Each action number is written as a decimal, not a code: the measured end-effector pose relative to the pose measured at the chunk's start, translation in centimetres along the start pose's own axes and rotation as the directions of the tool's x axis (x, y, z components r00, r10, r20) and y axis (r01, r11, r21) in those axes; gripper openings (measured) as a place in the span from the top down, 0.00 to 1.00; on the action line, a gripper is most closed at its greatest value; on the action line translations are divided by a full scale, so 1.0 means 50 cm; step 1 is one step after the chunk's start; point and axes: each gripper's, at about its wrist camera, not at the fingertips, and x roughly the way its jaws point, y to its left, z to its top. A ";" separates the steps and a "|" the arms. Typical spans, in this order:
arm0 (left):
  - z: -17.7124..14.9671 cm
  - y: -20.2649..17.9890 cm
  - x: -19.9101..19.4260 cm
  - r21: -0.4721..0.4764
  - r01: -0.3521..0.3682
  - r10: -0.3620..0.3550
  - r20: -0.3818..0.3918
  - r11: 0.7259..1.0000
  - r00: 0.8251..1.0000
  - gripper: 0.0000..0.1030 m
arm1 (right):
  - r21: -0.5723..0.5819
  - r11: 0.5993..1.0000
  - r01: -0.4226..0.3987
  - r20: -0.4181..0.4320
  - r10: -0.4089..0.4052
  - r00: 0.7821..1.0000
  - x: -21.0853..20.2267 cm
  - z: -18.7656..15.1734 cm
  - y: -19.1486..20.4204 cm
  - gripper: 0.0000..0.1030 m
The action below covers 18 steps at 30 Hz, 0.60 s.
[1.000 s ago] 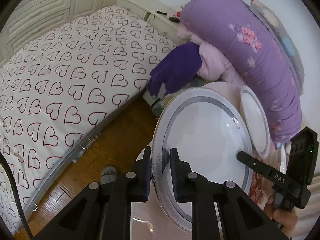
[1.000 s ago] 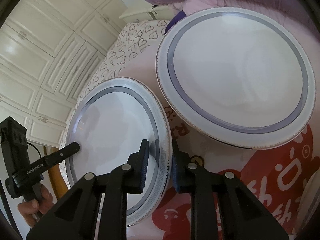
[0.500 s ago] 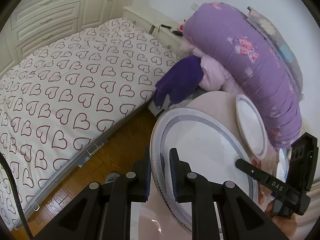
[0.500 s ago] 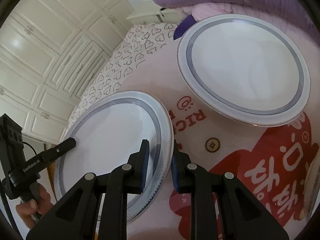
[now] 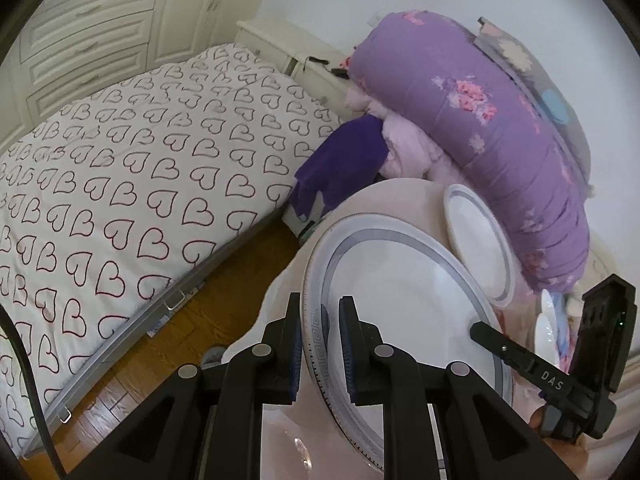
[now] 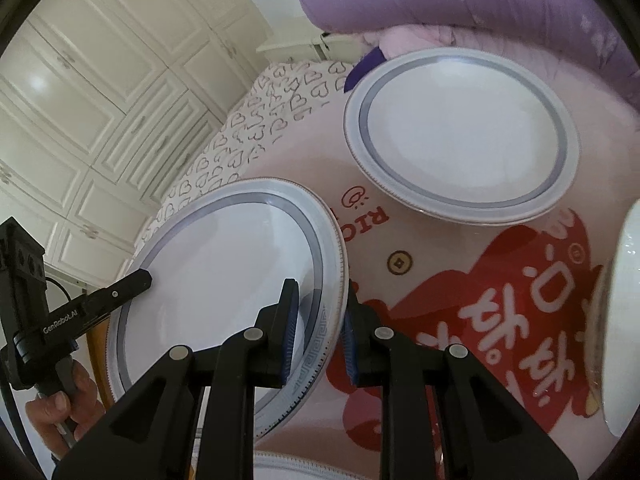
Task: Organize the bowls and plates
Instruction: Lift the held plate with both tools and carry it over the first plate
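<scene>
- Both grippers hold the same big plate, one on each side of the rim; plate is lifted and tilted above the pink tablecloth w/ red print.
- Left gripper: jaws pinching the plate's patterned rim, one pad on the face, one behind.
- Right gripper: jaws also closed on the rim at the opposite edge; its far pad looks a bit off the back of the plate, so contact there can't be fully confirmed.
- Second plate, same grey-band design, lies flat on the cloth farther back, near the purple quilt. Prob. the stacking target.
- White dish at right edge of right wrist view, partly cut off; bowl or plate, can't tell.
- Handling: glazed ceramic, stiff, fairly heavy for a rim pinch, slick, chips or breaks if dropped or knocked.
- Best hold is the flat rim band, opposite sides, as now; keep it level and set down gently, esp. plate on plate.
- Bed and wood floor lie below on the left side; a slip there likely means breakage.
</scene>
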 end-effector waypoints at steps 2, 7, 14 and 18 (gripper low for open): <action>-0.008 -0.009 -0.018 0.007 0.007 -0.008 0.013 1.000 1.000 0.88 | -0.011 1.000 0.004 0.016 -0.004 1.000 -0.016 -0.003 0.003 0.80; -0.044 -0.033 -0.067 0.026 0.033 -0.034 0.041 0.999 0.999 0.88 | -0.019 1.000 -0.004 0.056 0.005 0.998 -0.067 -0.023 -0.002 0.80; -0.107 -0.072 -0.139 0.051 0.071 -0.074 0.064 0.996 0.995 0.88 | -0.027 1.000 0.000 0.093 0.002 0.996 -0.149 -0.064 -0.012 0.80; -0.150 -0.091 -0.172 0.058 0.086 -0.090 0.063 0.995 0.994 0.88 | -0.032 0.999 0.015 0.115 -0.011 0.993 -0.199 -0.097 -0.022 0.80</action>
